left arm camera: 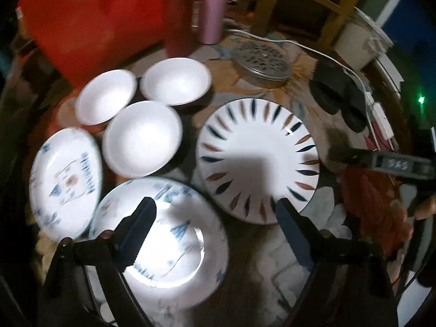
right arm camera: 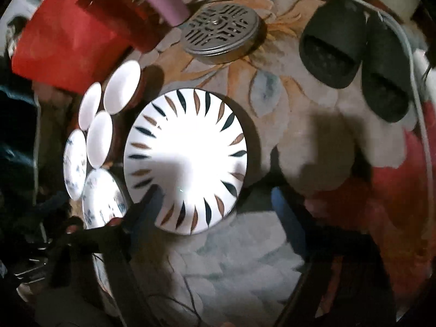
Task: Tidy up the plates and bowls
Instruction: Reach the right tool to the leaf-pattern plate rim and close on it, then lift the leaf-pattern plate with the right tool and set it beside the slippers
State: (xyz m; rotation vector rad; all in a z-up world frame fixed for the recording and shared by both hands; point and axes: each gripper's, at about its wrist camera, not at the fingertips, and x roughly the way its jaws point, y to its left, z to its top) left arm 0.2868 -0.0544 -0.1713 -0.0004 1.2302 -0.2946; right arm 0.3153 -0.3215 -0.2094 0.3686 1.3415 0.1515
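Three white bowls (left arm camera: pixel 141 139) (left arm camera: pixel 105 96) (left arm camera: pixel 175 80) sit together at the back left. A large plate with leaf marks on its rim (left arm camera: pixel 257 160) lies to their right. Two blue-patterned plates lie in front: one (left arm camera: pixel 65 182) at the left, one (left arm camera: pixel 174 234) under my left gripper (left arm camera: pixel 215 209), which is open and empty above its right half. My right gripper (right arm camera: pixel 215 199) is open and empty, hovering over the near edge of the leaf-rim plate (right arm camera: pixel 185 160). The bowls (right arm camera: pixel 100 139) and blue plates (right arm camera: pixel 102 199) show at that view's left.
A floral cloth (right arm camera: pixel 245 259) covers the surface. A round metal grate (left arm camera: pixel 261 61), a pink tumbler (left arm camera: pixel 212 8), a red bag (left arm camera: pixel 90 19), black slippers (right arm camera: pixel 351 62) and a white cable (right arm camera: pixel 408 49) lie behind and to the right.
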